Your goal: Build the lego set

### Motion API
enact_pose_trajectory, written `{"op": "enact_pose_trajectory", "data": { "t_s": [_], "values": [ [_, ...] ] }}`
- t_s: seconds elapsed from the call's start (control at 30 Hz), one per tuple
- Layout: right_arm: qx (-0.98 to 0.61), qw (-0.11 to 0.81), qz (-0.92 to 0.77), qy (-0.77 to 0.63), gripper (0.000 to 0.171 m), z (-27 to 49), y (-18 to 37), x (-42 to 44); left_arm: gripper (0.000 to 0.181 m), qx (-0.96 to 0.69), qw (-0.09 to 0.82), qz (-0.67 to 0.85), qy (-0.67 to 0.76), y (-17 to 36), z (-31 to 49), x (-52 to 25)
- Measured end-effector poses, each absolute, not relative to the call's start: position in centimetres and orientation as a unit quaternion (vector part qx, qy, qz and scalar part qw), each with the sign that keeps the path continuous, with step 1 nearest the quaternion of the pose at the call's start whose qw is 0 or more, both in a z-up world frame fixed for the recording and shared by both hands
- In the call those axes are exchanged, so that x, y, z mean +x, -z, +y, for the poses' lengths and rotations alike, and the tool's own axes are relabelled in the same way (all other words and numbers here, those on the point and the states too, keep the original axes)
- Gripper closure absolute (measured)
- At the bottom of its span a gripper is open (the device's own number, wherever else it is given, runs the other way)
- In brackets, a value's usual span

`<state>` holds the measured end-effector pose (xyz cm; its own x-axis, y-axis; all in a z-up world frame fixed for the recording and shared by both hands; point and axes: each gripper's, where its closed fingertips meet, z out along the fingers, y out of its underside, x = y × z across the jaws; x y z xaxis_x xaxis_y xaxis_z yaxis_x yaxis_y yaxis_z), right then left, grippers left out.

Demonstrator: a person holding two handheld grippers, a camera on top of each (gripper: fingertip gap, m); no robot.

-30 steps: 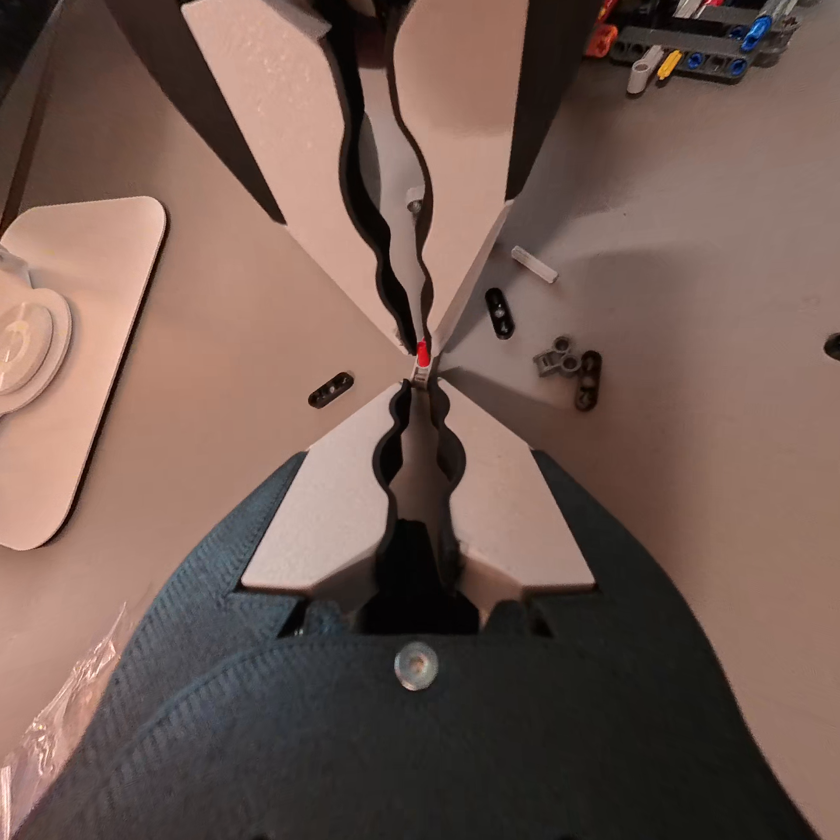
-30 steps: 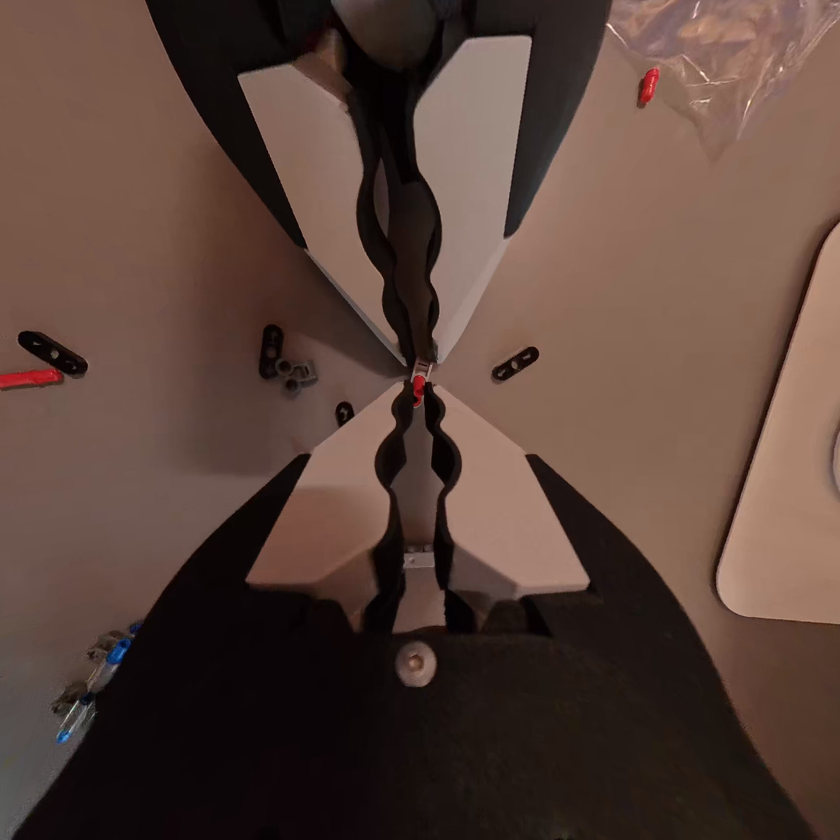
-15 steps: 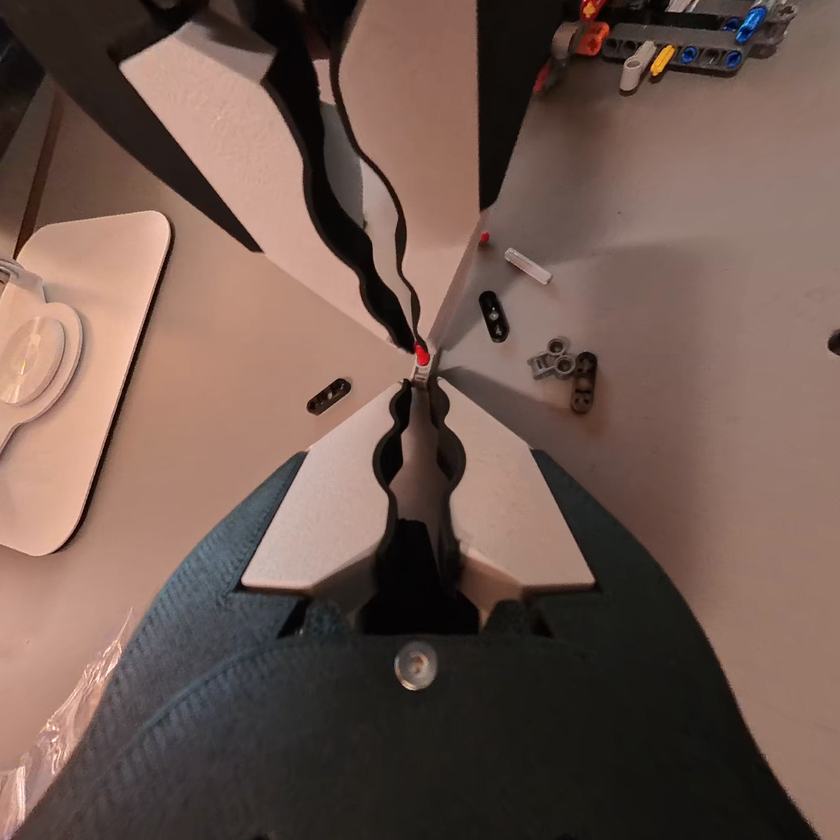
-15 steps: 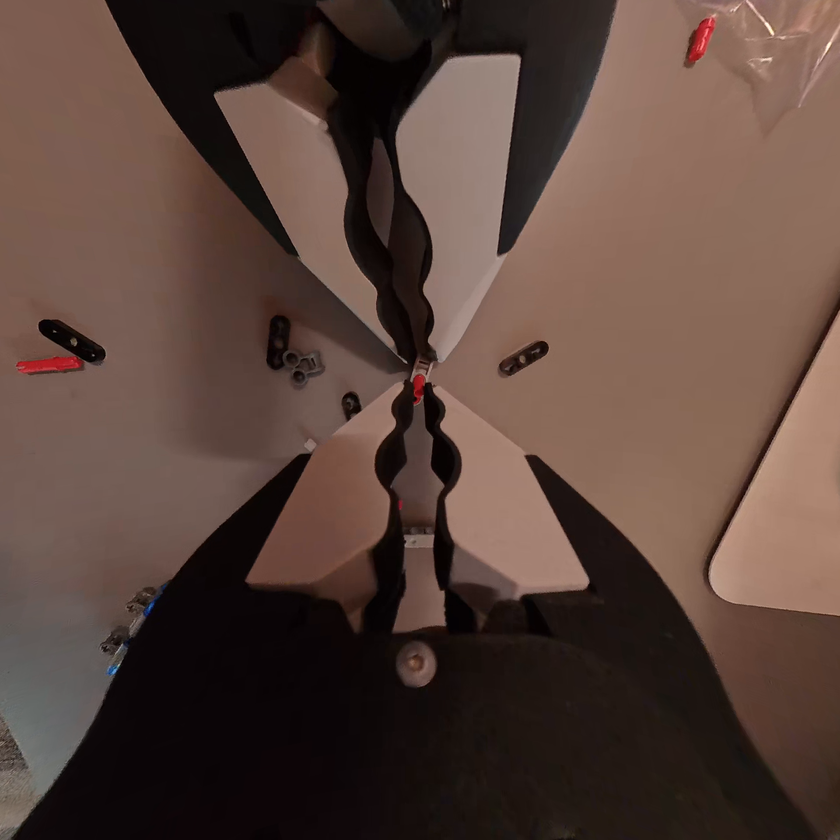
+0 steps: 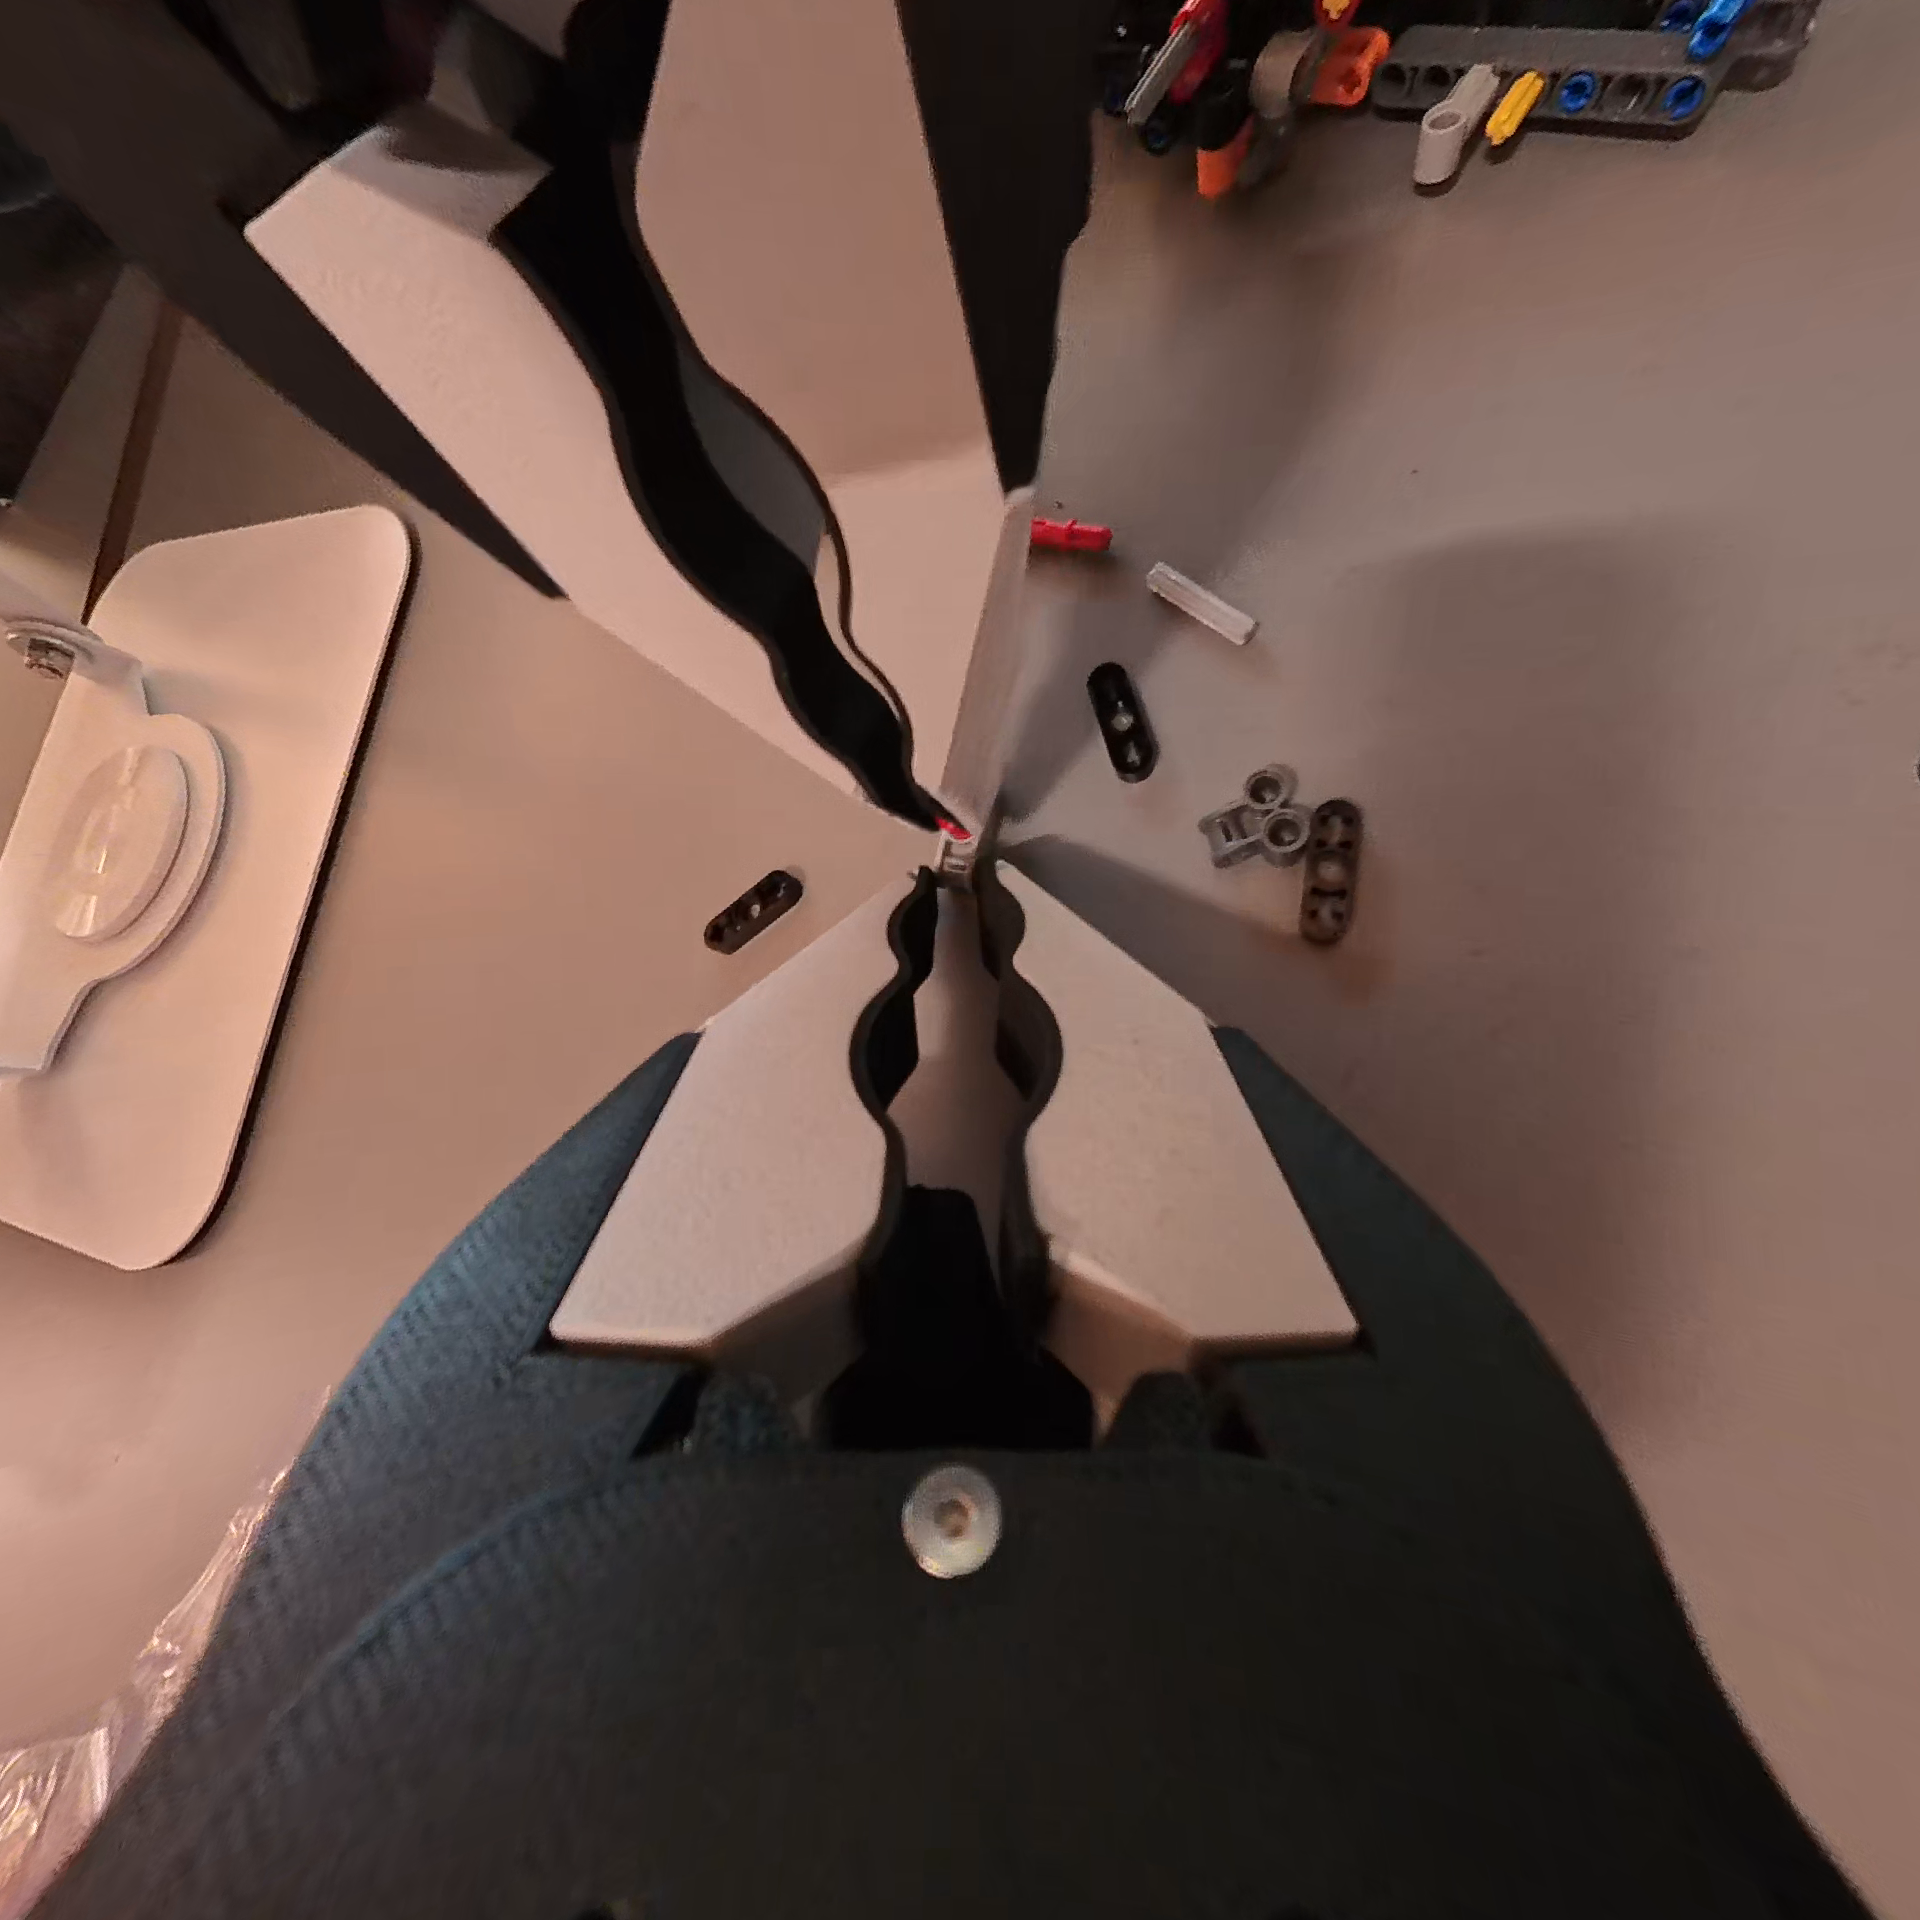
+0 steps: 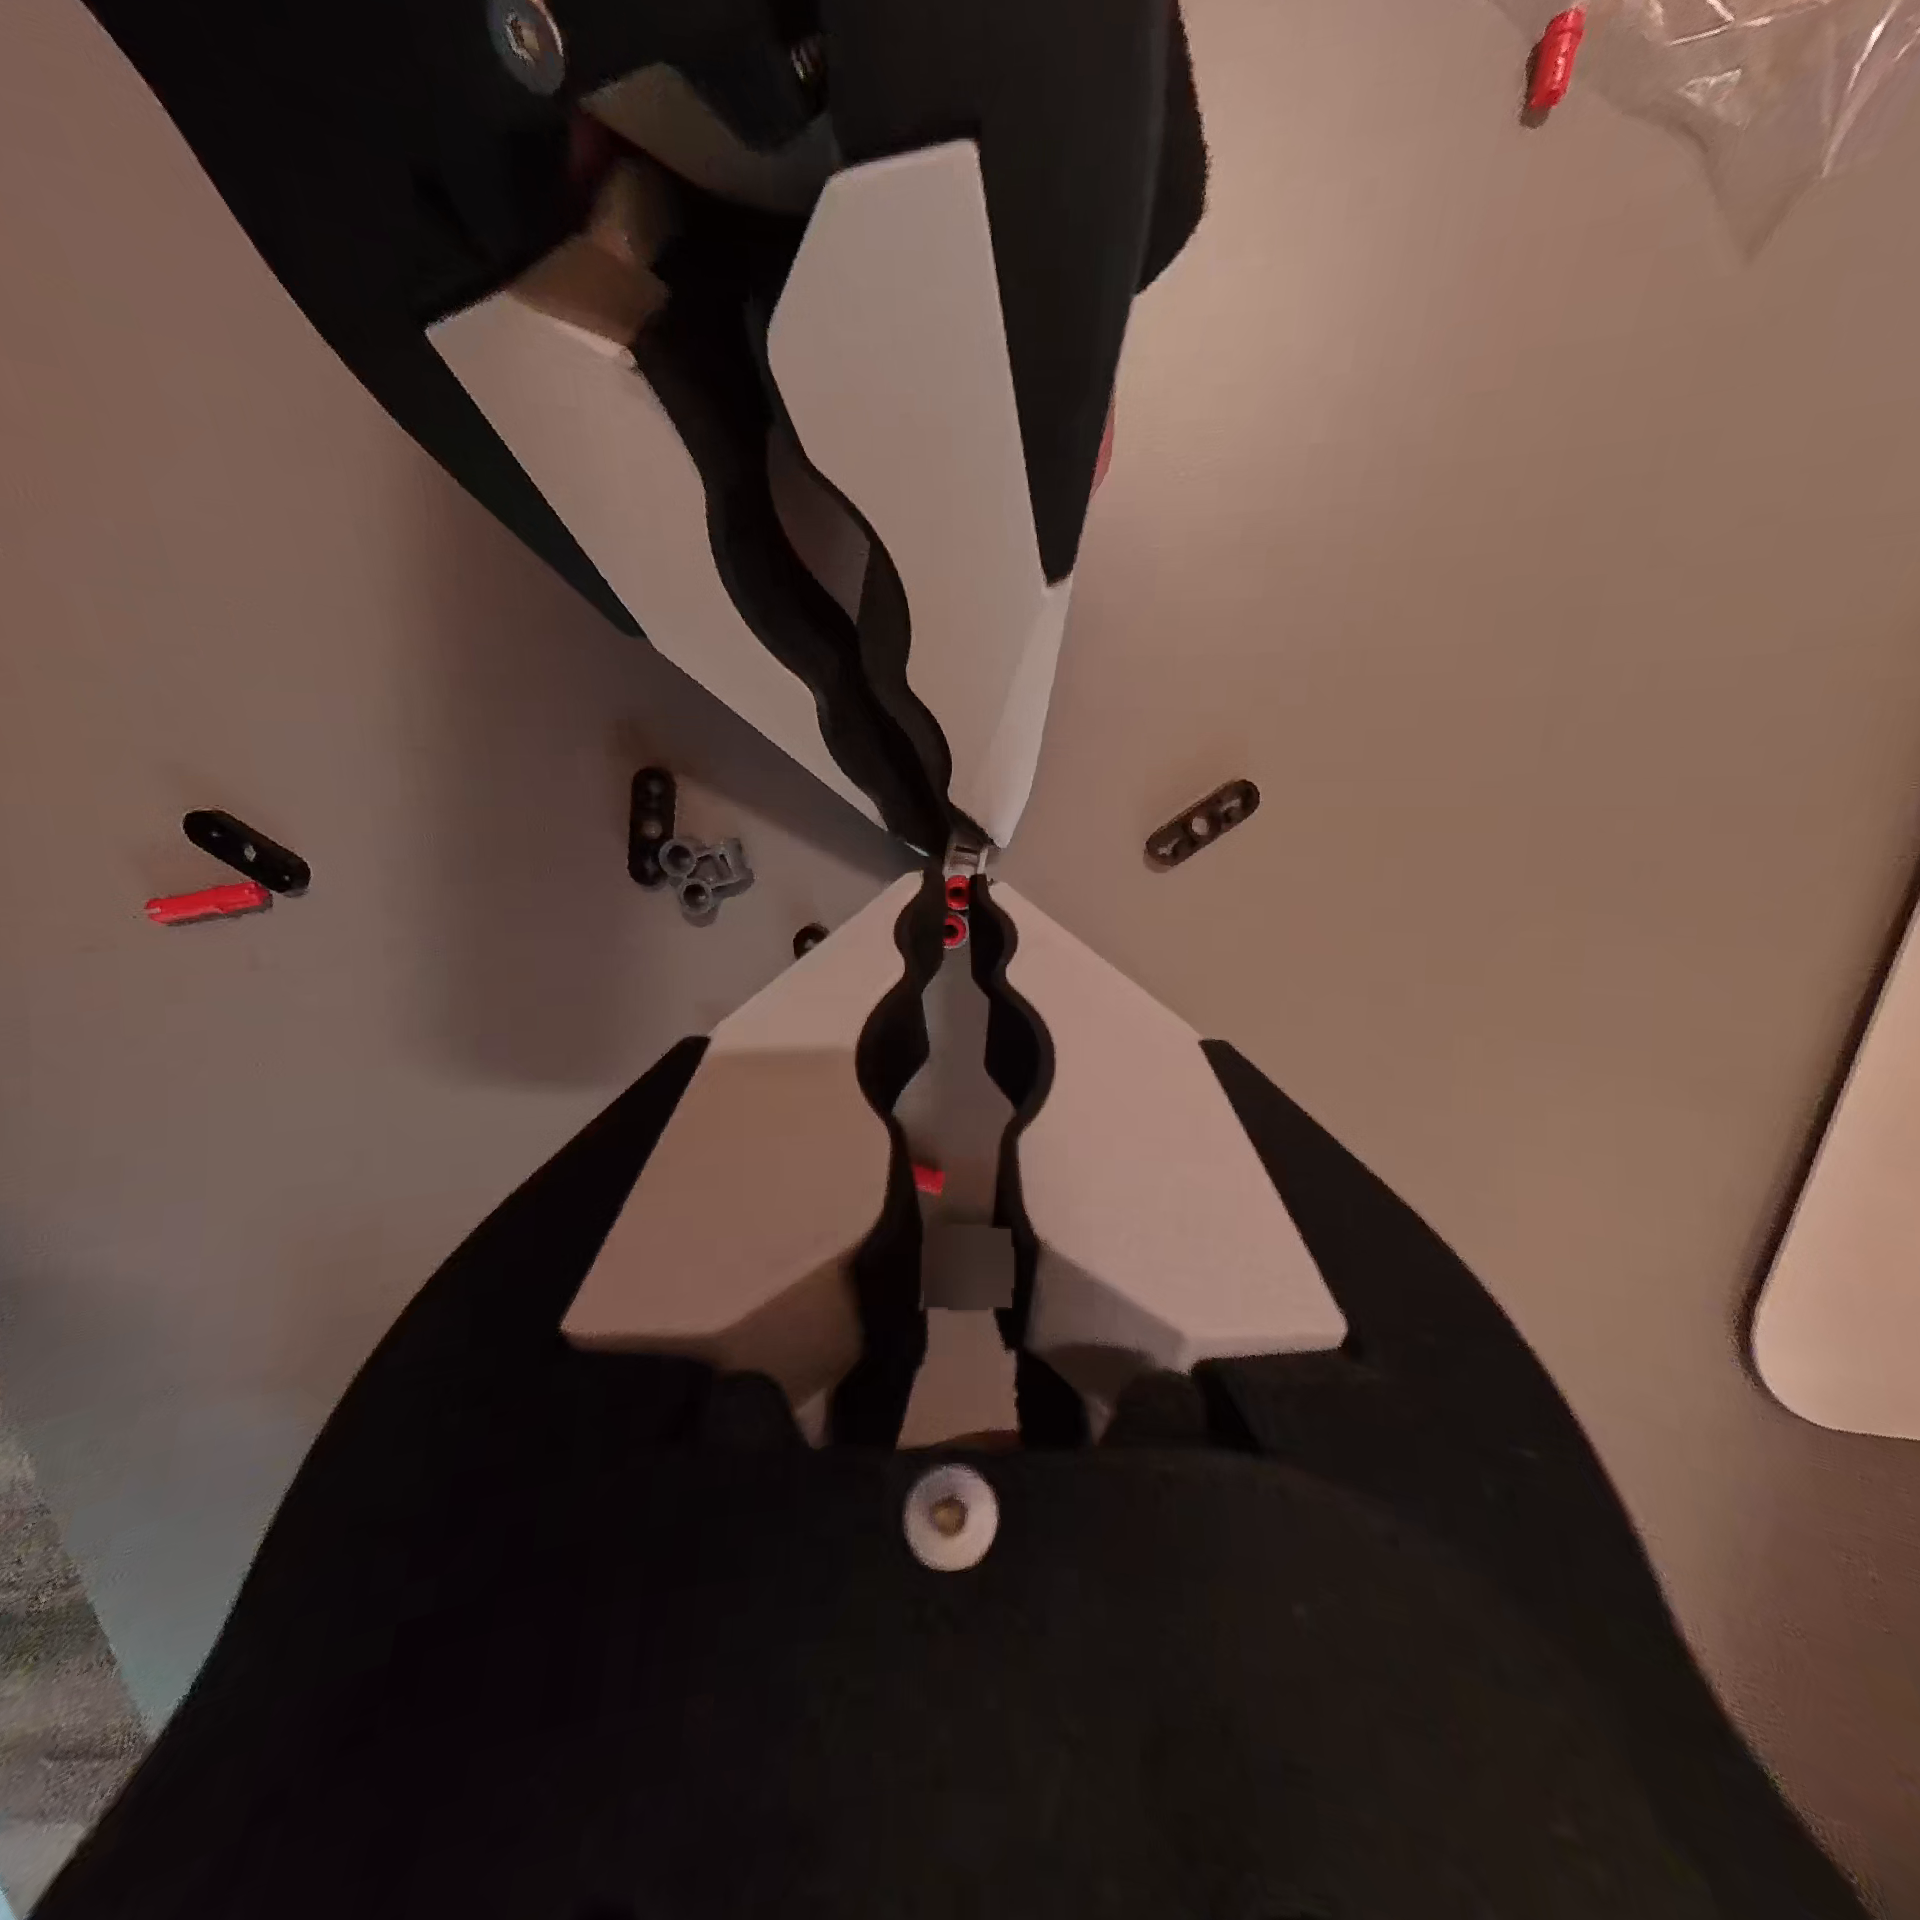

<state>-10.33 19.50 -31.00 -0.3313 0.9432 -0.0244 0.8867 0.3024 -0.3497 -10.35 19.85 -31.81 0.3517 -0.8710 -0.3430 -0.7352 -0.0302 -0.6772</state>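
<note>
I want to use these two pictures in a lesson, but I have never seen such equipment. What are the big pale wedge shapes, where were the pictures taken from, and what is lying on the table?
Each picture comes from a camera fixed on a hand-held two-finger gripper, looking along its own fingers. The pale wedges at the bottom are that gripper's fingers; the wedges at the top belong to the other gripper, facing it.

In the left wrist view, the left gripper is shut on a small grey piece. In the right wrist view, the right gripper is shut on a small red pin. The tips meet, so the two parts seem to be joining.

On the grey table lie loose black links, a grey connector, a red pin and a partly built model.
</note>
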Motion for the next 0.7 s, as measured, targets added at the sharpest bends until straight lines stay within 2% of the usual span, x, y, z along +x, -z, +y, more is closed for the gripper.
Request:
{"op": "enact_pose_trajectory", "data": {
  "t_s": [0.37, 0.7],
  "values": [
    [-0.547, 0.193, -0.798, -0.162, 0.170, 19.67, 31.14, -10.09, 0.174, -0.707, 0.417, 0.567, 0.070, 31.80, 19.87, -10.33],
    [-0.547, 0.184, -0.800, -0.166, 0.170, 19.34, 30.85, -10.75, 0.174, -0.702, 0.421, 0.571, 0.063, 31.78, 19.86, -10.29]
  ]
}}
